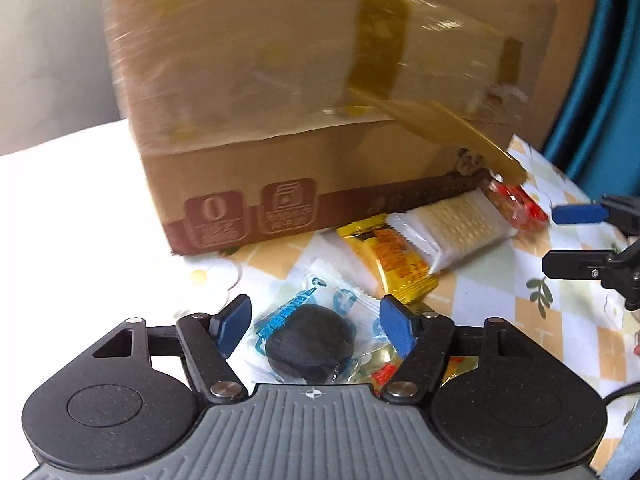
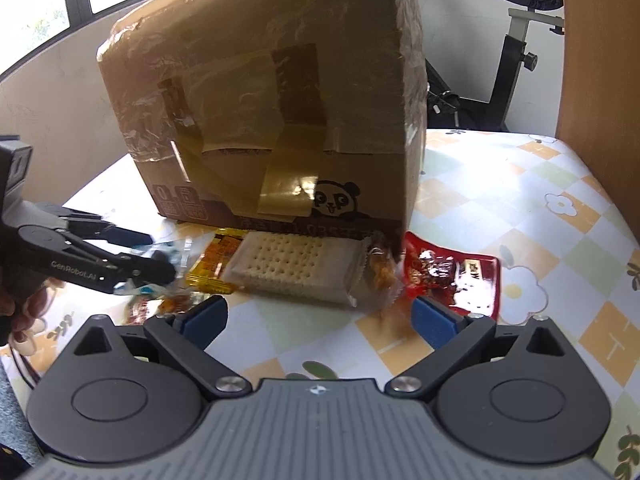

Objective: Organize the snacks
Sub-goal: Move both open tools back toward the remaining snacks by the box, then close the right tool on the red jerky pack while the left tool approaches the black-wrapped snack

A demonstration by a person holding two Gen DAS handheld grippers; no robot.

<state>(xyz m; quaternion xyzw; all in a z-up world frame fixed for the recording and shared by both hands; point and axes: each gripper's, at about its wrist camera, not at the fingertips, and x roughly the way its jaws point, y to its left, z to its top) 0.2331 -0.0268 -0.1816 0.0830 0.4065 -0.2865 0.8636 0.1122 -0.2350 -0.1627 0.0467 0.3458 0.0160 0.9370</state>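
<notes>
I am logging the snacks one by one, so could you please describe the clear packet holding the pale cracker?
The clear plastic packet with the pale rectangular cracker is sealed, with crimped ends, the dotted cracker showing through. It lies flat on the checked tablecloth, against the foot of the brown cardboard box, overlapping the yellow foil packet.

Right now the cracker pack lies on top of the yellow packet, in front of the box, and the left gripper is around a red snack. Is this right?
One thing is wrong: the snack between the open fingers of the left gripper is a black snack in a clear, blue-printed wrapper, as the left wrist view shows. The cracker pack does overlap the yellow packet before the box.
</notes>
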